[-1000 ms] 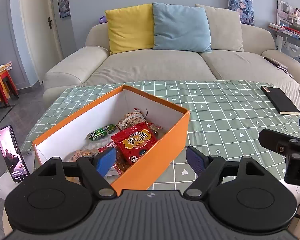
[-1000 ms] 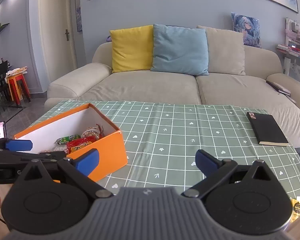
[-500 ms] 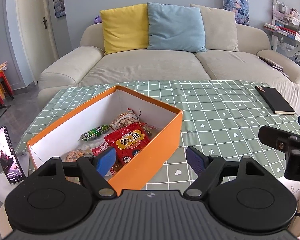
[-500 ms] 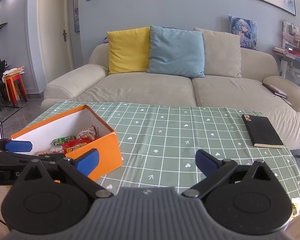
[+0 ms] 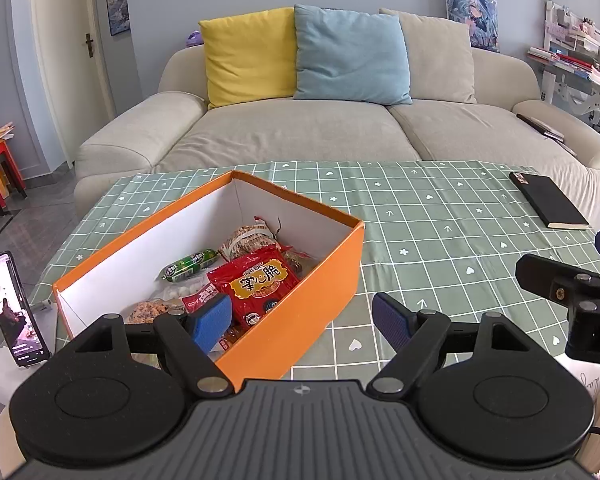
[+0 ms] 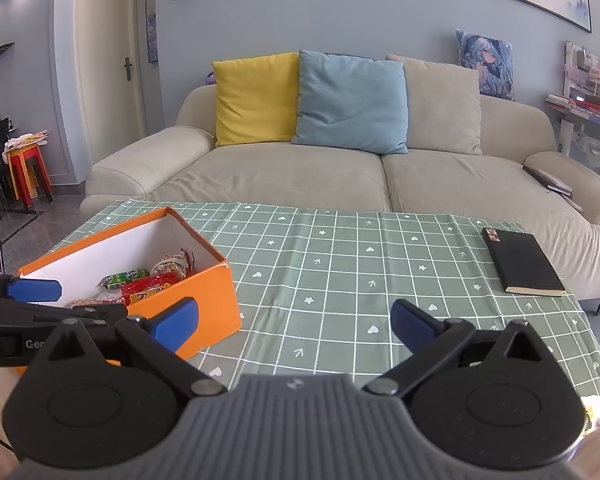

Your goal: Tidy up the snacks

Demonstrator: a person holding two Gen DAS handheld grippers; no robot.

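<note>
Open green tablecloth (image 6: 340, 280) from twelve to two o'clock. Orange box (image 6: 204, 304) walling off ten o'clock. Black notebook (image 6: 524, 264) at two, well apart, near the table edge.

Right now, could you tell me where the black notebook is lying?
The black notebook lies flat on the green checked tablecloth at the table's far right corner, near the sofa, well apart from the orange box on the left.
</note>
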